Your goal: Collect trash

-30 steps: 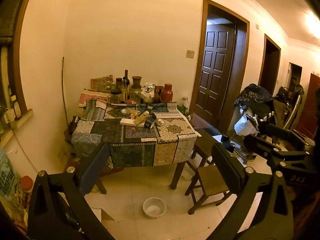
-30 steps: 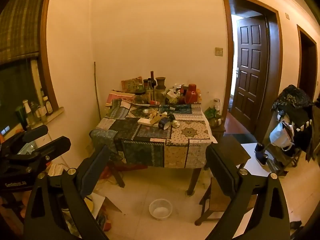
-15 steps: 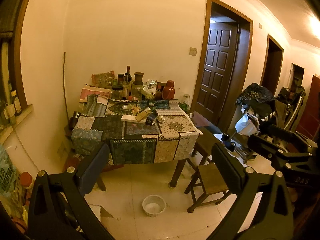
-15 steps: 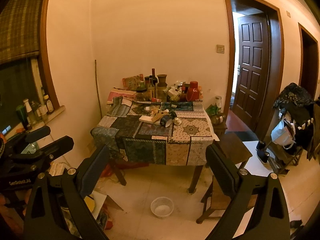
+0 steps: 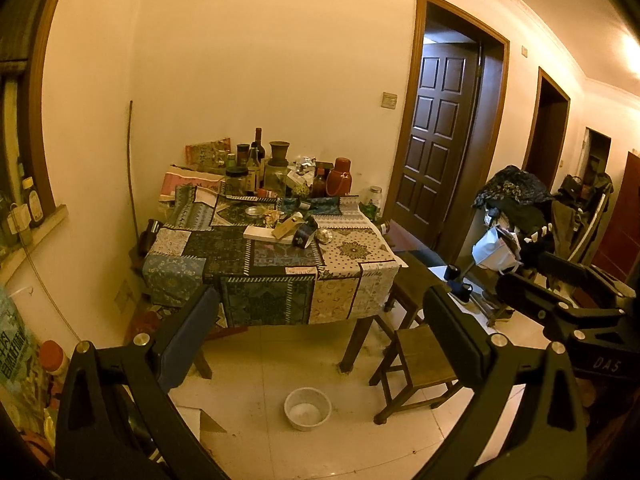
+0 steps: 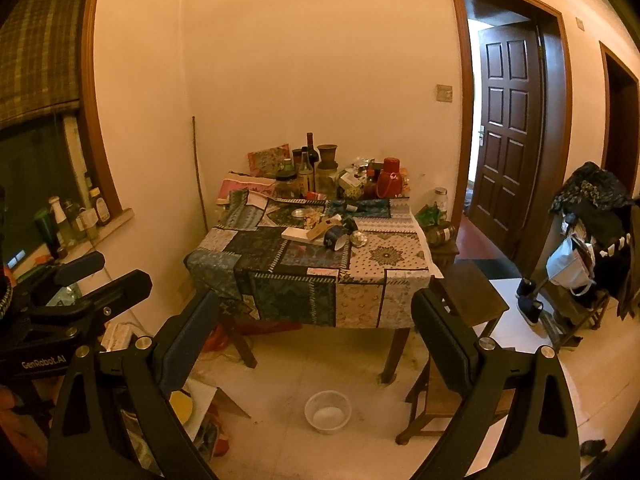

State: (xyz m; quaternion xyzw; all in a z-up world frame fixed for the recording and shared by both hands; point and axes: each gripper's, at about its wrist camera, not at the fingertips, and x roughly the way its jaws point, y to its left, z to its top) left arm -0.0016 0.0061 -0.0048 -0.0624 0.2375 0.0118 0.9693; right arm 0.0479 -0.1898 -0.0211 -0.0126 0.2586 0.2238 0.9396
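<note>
Now you stand a little nearer the tabletop (image 5: 276,256) than a second ago. Your left claw (image 5: 320,336) and right claw (image 6: 316,336) both gape wide, holding nothing. Trash (image 5: 298,232) lies mid-tabletop: one box, one can, one foil ball. One bowl (image 6: 328,412) sits on the floor. Only the right view shows the sill bottles (image 6: 72,216).

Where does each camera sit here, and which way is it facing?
Left wrist: on the left gripper, aimed across the floor at the patchwork-covered table; its own open fingers frame the view, right gripper alongside.
Right wrist: on the right gripper, facing the same table; open fingers, left gripper at its left edge.
Shared: table, white bowl on the floor, brown door.
</note>
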